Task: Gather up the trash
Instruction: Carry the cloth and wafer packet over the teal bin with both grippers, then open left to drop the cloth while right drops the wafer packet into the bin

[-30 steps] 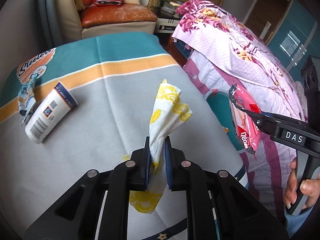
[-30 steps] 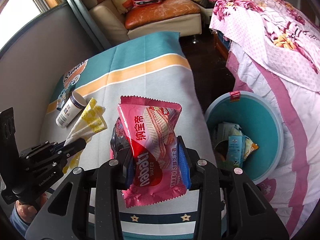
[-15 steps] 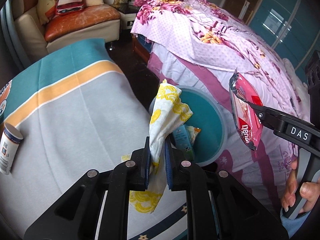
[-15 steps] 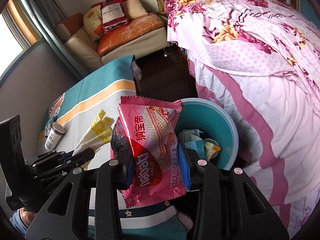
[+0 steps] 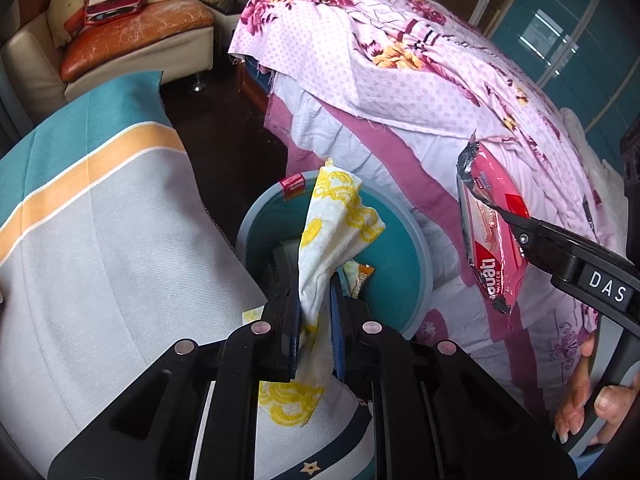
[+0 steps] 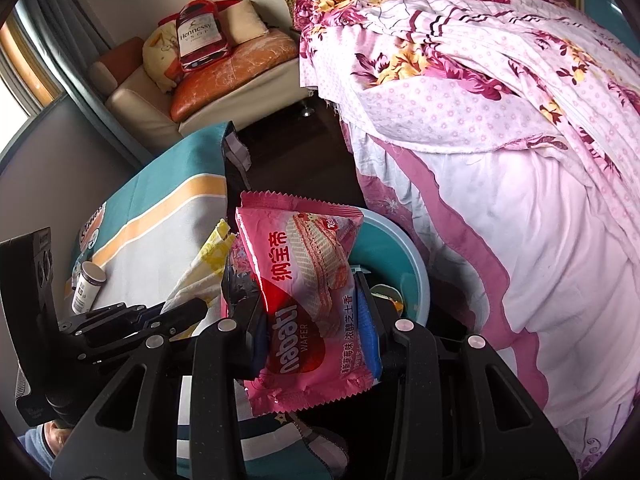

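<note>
My left gripper (image 5: 316, 296) is shut on a crumpled white napkin with yellow print (image 5: 336, 224), held over the near rim of a round teal bin (image 5: 416, 256) on the floor beside the bed. My right gripper (image 6: 312, 320) is shut on a pink Nabati wafer packet (image 6: 304, 280), which hides most of the bin (image 6: 404, 264). The left wrist view shows that packet (image 5: 490, 240) hanging right of the bin, above the bed's skirt. Several wrappers (image 5: 358, 276) lie inside the bin. The napkin (image 6: 204, 264) and left gripper (image 6: 188, 312) appear left of the packet.
A table under a teal, orange and grey cloth (image 5: 100, 240) fills the left. A small white bottle (image 6: 86, 286) lies on it. A bed with pink floral covers (image 5: 400, 80) stands right. A couch (image 5: 132, 40) with cushions is at the back. A hand (image 5: 588, 396) grips the right handle.
Both grippers swung right from over the table toward the bin, carrying the napkin and the packet. The bin now sits just beyond the left fingertips. The bottle left the left wrist view.
</note>
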`<action>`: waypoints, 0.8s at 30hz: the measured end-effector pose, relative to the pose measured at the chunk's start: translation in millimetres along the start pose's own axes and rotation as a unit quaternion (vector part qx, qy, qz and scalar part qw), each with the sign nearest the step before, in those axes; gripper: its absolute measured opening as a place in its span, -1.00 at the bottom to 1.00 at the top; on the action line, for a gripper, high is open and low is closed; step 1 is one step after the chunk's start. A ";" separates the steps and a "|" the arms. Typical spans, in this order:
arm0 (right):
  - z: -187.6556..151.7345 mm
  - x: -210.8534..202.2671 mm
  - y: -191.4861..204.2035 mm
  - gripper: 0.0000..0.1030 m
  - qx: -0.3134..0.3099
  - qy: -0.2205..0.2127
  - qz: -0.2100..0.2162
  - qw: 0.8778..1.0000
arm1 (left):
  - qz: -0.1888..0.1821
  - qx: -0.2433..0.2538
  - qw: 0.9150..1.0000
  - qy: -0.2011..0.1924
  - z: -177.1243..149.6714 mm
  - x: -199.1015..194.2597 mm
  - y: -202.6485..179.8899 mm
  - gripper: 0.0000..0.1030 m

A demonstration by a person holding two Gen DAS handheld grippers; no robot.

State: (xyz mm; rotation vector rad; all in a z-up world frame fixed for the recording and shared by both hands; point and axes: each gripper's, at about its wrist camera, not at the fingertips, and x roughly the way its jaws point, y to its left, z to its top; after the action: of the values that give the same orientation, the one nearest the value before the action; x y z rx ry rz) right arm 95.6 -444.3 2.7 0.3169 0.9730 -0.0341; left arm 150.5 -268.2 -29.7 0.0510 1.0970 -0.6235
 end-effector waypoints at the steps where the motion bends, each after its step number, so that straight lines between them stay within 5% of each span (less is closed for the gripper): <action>1: 0.9 0.9 -1.4 -0.32 0.000 0.001 -0.001 1.000 | -0.001 0.000 1.000 0.002 1.3 2.7 -0.9 -0.73; 11: 6.8 8.6 -9.9 -0.32 0.007 0.006 -0.011 1.000 | -0.004 0.005 1.000 0.017 9.7 21.3 -3.6 -0.64; 16: 9.2 12.7 -9.6 -0.31 0.007 0.009 -0.015 1.000 | 0.009 0.004 1.000 0.007 11.7 21.1 -1.6 0.26; 21: 10.0 17.3 -6.2 -0.30 0.005 0.014 -0.018 1.000 | 0.019 -0.001 1.000 0.000 9.8 17.9 5.3 0.69; 24: 9.4 20.0 -2.7 -0.30 0.002 0.016 -0.018 1.000 | 0.027 -0.003 1.000 0.003 5.2 17.3 12.7 0.74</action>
State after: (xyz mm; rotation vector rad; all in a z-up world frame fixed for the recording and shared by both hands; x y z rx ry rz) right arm 114.0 -447.2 -9.5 0.3051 1.0109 -0.0640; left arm 166.3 -267.2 -45.2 0.0761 1.0995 -0.5715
